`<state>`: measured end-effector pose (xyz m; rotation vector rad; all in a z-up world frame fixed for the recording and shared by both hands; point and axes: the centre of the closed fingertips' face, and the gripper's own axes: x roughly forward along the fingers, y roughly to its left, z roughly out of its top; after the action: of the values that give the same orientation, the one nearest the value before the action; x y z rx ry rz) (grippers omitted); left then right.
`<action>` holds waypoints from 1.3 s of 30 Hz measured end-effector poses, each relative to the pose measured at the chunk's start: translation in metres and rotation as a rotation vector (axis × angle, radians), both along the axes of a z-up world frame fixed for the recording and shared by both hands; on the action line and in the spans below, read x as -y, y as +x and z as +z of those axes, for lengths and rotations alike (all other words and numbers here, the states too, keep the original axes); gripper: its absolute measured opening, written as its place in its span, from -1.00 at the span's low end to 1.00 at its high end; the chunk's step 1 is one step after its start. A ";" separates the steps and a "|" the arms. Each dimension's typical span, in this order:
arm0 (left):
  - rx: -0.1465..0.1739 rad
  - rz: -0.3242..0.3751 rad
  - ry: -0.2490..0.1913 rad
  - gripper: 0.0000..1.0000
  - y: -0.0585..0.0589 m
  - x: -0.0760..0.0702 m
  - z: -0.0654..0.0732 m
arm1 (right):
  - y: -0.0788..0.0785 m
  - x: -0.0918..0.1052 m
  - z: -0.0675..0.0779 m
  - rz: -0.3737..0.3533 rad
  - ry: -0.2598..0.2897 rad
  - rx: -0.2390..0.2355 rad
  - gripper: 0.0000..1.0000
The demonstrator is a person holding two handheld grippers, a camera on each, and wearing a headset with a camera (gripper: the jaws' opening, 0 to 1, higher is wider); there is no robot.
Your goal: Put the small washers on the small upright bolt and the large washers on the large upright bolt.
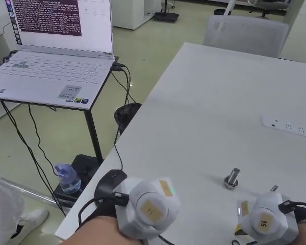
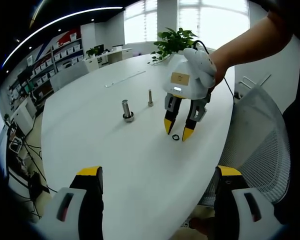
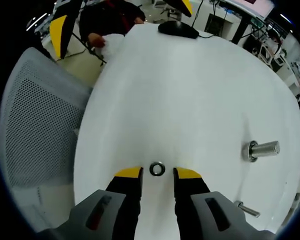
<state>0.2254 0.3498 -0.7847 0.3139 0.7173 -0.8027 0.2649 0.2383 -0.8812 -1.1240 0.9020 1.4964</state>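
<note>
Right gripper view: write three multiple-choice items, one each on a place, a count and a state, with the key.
1. Where does the small dark metal ring washer lie?
A. On the white table between the right claw's yellow tips.
B. Around a bolt.
C. In a tray.

2. How many upright bolts stand on the table?
A. One.
B. Two.
C. Four.

3. How is the right claw?
A. Shut on the washer.
B. Shut, empty.
C. Open.

Key:
1 A, it rests on bare tabletop between the tips.
2 B, a large silver bolt and a small thin bolt.
3 C, gaps flank the washer.
</note>
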 end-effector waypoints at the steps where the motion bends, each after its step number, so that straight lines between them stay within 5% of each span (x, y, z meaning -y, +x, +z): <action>1: -0.001 0.000 -0.002 0.85 0.000 0.000 0.000 | 0.001 0.000 0.000 0.001 0.000 0.001 -0.49; 18: -0.014 -0.010 0.002 0.75 -0.003 -0.001 -0.003 | -0.003 0.000 -0.001 0.038 -0.020 0.032 -0.72; 33: -0.015 -0.012 -0.002 0.71 -0.003 0.005 -0.003 | 0.001 0.002 -0.001 -0.041 0.002 0.024 -0.75; 36: -0.015 0.010 -0.033 0.71 0.000 0.008 0.001 | 0.001 0.005 0.000 -0.058 0.004 0.012 -0.75; 39: -0.015 0.002 -0.013 0.69 0.000 0.007 -0.002 | 0.004 0.010 0.003 -0.086 0.009 0.002 -0.75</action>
<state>0.2255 0.3425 -0.7870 0.2953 0.7260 -0.8079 0.2694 0.2283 -0.8779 -1.0672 0.9303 1.4276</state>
